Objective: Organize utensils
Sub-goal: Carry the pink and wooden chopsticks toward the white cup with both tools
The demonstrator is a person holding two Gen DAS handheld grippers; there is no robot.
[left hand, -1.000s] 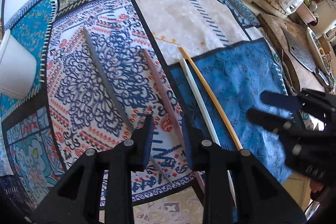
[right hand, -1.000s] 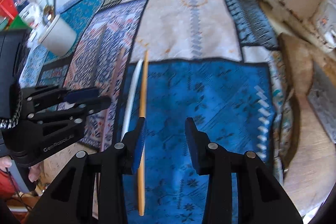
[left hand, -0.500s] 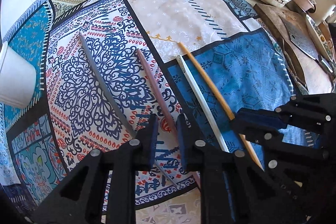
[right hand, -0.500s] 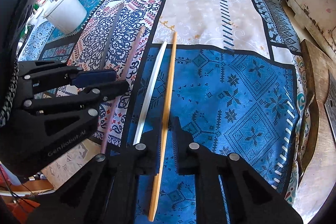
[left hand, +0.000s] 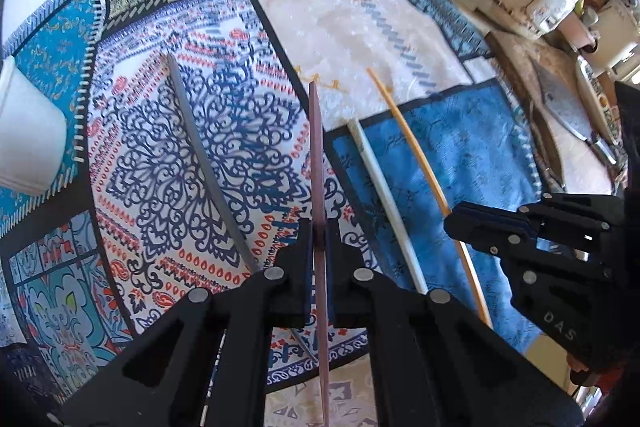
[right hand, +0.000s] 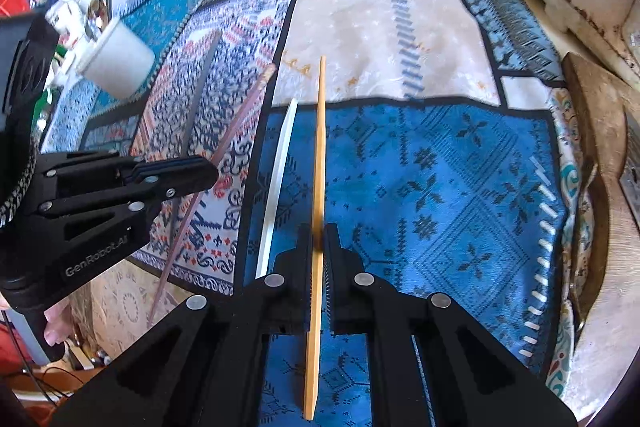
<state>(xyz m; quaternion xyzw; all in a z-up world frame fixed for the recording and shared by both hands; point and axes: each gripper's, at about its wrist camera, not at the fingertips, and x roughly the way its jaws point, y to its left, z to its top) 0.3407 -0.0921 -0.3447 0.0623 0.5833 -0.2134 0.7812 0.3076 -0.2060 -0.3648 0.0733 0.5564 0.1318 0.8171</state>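
Your left claw (left hand: 319, 239) is clamped on the pink chopstick (left hand: 316, 155); your right claw (right hand: 319, 245) is clamped on the yellow chopstick (right hand: 319, 147). Grey (left hand: 200, 155) and white (left hand: 380, 195) chopsticks lie on the desk cloth (left hand: 480, 155).

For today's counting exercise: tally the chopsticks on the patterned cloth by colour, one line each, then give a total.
Grey chopstick: 1
Pink chopstick: 1
White chopstick: 1
Yellow chopstick: 1
Total: 4
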